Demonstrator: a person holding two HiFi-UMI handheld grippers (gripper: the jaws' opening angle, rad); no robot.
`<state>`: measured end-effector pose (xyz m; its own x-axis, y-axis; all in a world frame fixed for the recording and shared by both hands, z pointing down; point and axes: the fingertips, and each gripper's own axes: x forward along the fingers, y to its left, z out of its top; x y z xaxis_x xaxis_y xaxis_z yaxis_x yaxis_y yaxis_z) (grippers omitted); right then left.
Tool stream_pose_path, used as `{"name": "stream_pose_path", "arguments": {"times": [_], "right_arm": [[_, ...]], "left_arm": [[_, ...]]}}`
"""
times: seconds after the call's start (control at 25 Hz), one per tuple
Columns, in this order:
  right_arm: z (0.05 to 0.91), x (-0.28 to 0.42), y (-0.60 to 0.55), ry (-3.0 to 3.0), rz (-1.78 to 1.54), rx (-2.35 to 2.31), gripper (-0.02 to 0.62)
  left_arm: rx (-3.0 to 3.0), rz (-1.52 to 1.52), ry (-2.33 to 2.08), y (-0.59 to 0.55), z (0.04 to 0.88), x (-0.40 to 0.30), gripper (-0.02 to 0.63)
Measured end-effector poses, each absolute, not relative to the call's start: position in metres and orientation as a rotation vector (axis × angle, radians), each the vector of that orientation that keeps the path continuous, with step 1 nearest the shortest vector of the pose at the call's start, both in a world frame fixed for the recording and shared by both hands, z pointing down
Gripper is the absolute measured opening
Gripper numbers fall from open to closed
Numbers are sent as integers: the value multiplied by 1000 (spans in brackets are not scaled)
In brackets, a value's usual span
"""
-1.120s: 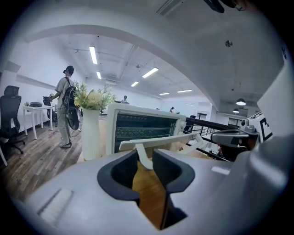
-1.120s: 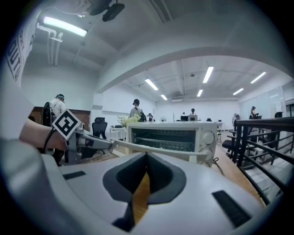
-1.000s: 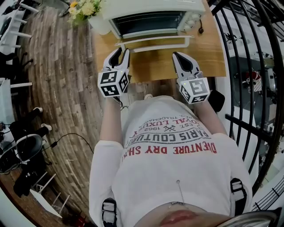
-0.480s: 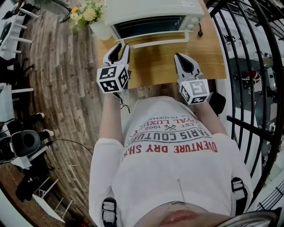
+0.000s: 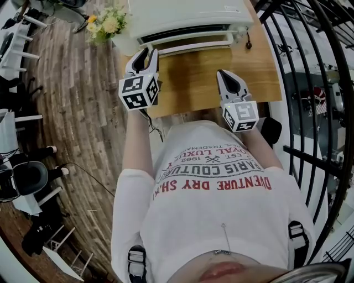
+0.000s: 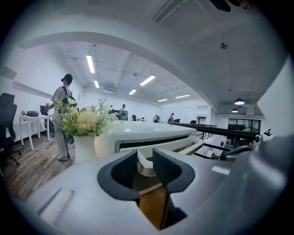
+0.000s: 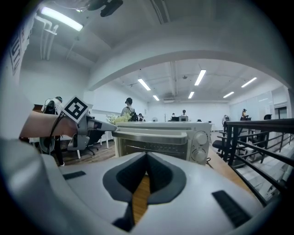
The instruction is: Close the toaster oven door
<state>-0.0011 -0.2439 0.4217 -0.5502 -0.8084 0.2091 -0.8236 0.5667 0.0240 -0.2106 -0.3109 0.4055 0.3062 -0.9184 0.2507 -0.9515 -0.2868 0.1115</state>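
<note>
The toaster oven (image 5: 188, 14) stands at the far edge of the wooden table (image 5: 254, 72), with a white vase of flowers (image 5: 108, 22) just beside it at the far left corner. Its door (image 7: 151, 148) is raised most of the way but leans out at the top, not flush with the oven front.

The left gripper (image 5: 146, 55) reaches to the left end of the white door handle (image 5: 193, 46). Its jaws stand partly apart, and that end of the handle fills the gap between them, so the gripper has hold of the handle. The right gripper (image 5: 225, 76) hovers over the near half of the table, toward the right and well apart from the oven. Its jaws are together at the tips with nothing between them.

The head view gives the layout from above: both grippers, the table edges and a black railing (image 5: 310, 83) along the right edge. The left gripper view alone shows the handle's curved end sitting between the jaws, with a strip of metal just under it. Only the right gripper view shows the oven front on, with the door's glass and two knobs (image 7: 200, 147) to its right, and the left gripper reaching in from the left at the handle's level.
</note>
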Motion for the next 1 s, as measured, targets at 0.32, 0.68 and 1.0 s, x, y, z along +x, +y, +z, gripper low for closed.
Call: {"name": "stream_pose_path", "arguments": {"times": [0.32,0.68,1.0], "right_arm": [[427,1,-248,-2580,154,1393,6],[428,1,-249,-2578,176,1387,5],[416,-2,-247,-2611,149,1354,5]], "left_arm": [[2337,161,-1708,-330,397,-216,112],[2314,123,-1705,-338,395,-219,110],[2265,118,-1752,-335,387,-223,110]]}}
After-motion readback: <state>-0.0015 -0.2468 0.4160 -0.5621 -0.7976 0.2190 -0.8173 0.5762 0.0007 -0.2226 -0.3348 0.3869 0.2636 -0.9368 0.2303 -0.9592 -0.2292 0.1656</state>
